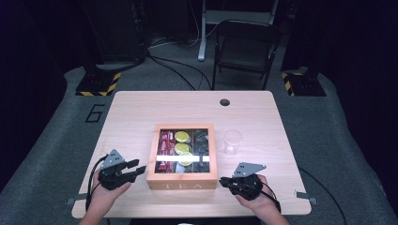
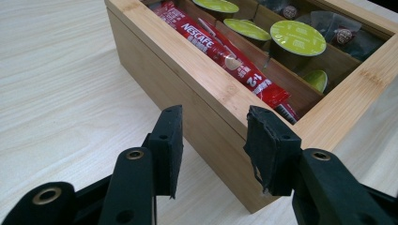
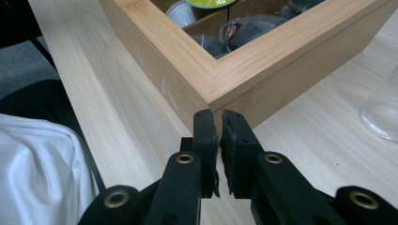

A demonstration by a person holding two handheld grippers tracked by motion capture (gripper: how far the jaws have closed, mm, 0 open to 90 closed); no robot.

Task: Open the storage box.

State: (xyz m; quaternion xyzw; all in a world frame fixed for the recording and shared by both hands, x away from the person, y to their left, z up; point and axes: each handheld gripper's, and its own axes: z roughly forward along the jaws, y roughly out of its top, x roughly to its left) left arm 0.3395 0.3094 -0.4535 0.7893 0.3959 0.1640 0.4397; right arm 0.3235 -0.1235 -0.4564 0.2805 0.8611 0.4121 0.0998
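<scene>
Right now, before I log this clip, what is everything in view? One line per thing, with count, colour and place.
table: one, light wood, centre of the high view.
tea box: one, light wood, open-topped with compartments, on the table between the grippers.
coffee sticks: several, red, left compartment.
capsules: at least four, green-topped, middle compartment.
sachets: a few, dark, right compartment; count unclear.
cup: one, clear, upright, right of the box.
chair: one, dark, beyond the table.
left gripper: black, jaws apart, at the box's left near corner.
right gripper: black, jaws almost together, at the box's right near corner.
hands: two, near table edge.
</scene>
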